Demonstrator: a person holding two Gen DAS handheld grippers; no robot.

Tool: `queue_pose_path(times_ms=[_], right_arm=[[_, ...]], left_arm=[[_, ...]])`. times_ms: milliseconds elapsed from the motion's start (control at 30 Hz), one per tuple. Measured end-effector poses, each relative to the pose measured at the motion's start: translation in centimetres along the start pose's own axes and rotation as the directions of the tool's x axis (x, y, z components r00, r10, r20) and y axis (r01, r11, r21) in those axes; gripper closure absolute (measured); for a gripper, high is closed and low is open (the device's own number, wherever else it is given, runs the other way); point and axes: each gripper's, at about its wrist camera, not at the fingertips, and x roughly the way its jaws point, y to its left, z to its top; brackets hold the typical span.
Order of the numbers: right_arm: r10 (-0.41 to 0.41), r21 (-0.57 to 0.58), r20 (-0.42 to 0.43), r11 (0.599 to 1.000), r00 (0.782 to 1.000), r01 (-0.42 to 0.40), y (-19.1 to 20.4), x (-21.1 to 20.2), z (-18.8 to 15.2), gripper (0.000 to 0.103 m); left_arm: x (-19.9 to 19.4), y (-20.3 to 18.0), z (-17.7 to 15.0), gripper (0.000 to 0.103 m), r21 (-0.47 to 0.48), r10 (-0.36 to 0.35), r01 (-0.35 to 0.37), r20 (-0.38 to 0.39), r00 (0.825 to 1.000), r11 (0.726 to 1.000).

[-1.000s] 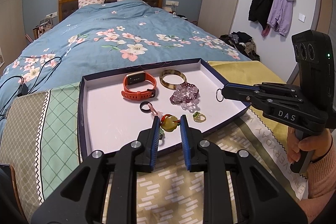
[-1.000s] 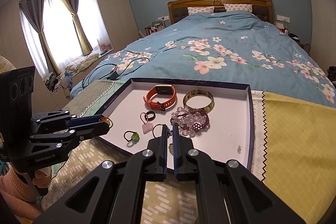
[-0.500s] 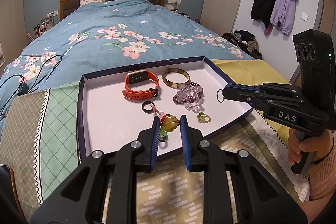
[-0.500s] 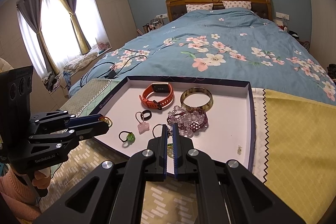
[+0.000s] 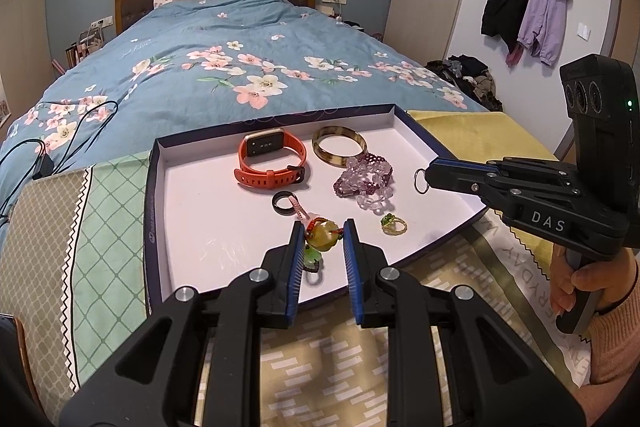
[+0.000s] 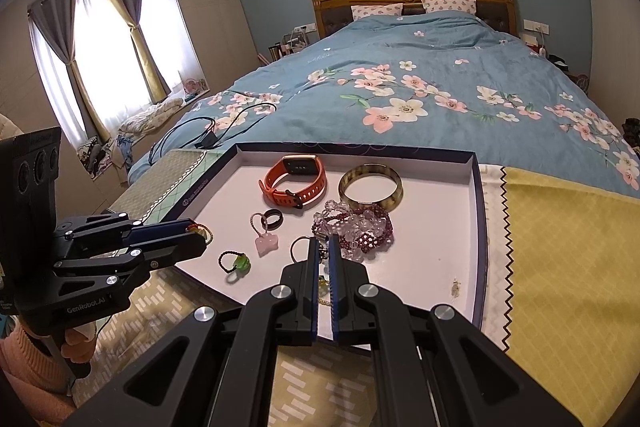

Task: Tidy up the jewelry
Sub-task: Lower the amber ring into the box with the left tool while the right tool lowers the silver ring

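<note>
Two tools were over the shallow tray (image 5: 158,195), which sat on patterned cloths at the foot of the bed (image 5: 224,67).

Going left to right in the left wrist view: a black charger cable (image 5: 48,155) lay on the duvet, well apart from the tray. Inside the tray were an orange smartwatch (image 5: 272,163), a black ring (image 5: 285,203) just in front of it, a tortoiseshell bangle (image 5: 339,146), a pile of purple and clear bead bracelets (image 5: 366,181) and a small gold ring with a green stone (image 5: 394,225). Jackets (image 5: 524,11) hung on the far wall.

The left tool (image 5: 322,233) had its jaws narrow, clamped on a yellow-green bead charm (image 5: 325,234), held above the tray's near edge. The right tool (image 5: 430,175) was pinched nearly closed on a thin metal ring (image 5: 421,181) over the tray's right side.

The right wrist view showed stuff the other one hid: a pink pendant (image 6: 266,243) by the black ring, a green charm on a dark loop (image 6: 234,262), and a small speck (image 6: 456,287) near the tray's right wall. The bangle blocked nothing; the bracelets sat right past the right tool's tips.
</note>
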Motion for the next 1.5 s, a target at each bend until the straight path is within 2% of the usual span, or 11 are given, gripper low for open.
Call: queue_pose_path(times_ms=[1500], right_arm=[[-0.017, 0.026, -0.039, 0.999, 0.999, 0.018, -0.8, 1.6, 0.1, 0.1]], left_arm=[[2.2, 0.2, -0.3, 0.083, -0.012, 0.014, -0.014, -0.038, 0.999, 1.0]])
